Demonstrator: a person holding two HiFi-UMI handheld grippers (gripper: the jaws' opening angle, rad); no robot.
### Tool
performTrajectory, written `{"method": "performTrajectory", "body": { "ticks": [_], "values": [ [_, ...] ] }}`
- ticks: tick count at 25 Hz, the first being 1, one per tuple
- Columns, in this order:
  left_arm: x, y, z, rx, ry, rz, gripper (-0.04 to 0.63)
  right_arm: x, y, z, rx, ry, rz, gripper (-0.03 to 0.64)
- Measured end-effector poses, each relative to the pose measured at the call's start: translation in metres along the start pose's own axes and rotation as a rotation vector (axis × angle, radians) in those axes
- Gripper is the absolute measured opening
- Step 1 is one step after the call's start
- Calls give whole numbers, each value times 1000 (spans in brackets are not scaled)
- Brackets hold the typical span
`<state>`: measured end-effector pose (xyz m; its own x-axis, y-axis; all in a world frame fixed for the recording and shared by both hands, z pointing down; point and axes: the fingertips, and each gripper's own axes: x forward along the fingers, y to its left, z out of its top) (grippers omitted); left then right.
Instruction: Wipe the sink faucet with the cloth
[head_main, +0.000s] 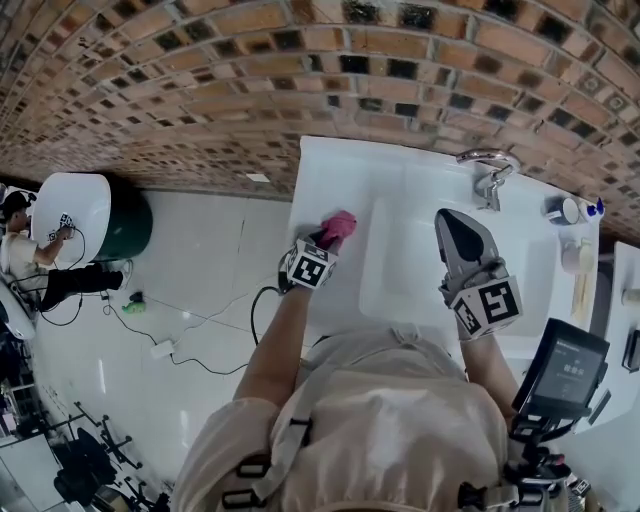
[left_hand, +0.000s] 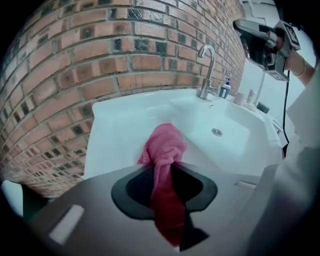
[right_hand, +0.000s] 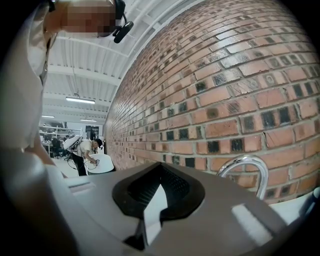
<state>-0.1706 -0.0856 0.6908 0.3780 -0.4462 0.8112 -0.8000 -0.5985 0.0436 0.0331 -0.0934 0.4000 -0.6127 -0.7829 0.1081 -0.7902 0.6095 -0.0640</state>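
A: What takes up most of the scene?

B: A brick wall (head_main: 200, 90), and against it a white sink (head_main: 330, 170) with 1 basin (head_main: 420, 250). The basin shows only its drain (left_hand: 216, 132).

A: And the 2 grippers?

B: The left gripper (head_main: 325, 240) points steeply down at the flat ledge left of the basin. Its jaws are closed almost together, pinching a pink cloth (left_hand: 162, 150). A strip of the cloth runs back between the pads, and the bunched end sticks out past the tips and rests on the white ledge.

A: So the cloth is on the ledge, not at the tap?

B: Yes, well apart from the faucet (head_main: 487, 170), which stands at the back of the basin, on the wall side.

A: The right one?

B: The right gripper (head_main: 449, 218) is held over the front of the basin, roughly level and aimed at the bricks. Its jaws meet at the tips with nothing between them. In the right gripper view the curved chrome spout sits just off to the right, not touched.

A: Any containers?

B: A small blue-topped bottle (left_hand: 225, 88) stands just beside the faucet's base, with a white cup (head_main: 566, 210) near it. I cannot tell what either one holds.

A: Any writing?

B: Each gripper carries black-and-white square markers. The bottle's label is too small to read.
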Motion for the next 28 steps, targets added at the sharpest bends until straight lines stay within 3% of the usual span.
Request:
{"method": "performTrajectory", "body": {
  "ticks": [4,7,11,17,21,24,28],
  "values": [
    [-2,5,5,11,14,-17,69,2,0,-1,6,-8,2,-5],
    [-16,0,22,42,-44,-12,67,-3,-3,1,-4,-14,-11,-5],
    [-49,-13,83,62,-199,-22,67,-10,-11,5,-5,-27,-41,-5],
    [-117,-60,220,224,-506,-73,67,-22,-24,13,-9,-53,-94,-5],
    [-154,-99,277,300,-653,-134,69,-33,-37,13,-6,-65,-137,-5],
    [-158,-118,301,353,-683,-153,69,-40,-47,12,2,-66,-162,-5],
    [-125,-132,322,368,-644,-183,69,-47,-57,10,7,-67,-173,-5]
  ]
}}
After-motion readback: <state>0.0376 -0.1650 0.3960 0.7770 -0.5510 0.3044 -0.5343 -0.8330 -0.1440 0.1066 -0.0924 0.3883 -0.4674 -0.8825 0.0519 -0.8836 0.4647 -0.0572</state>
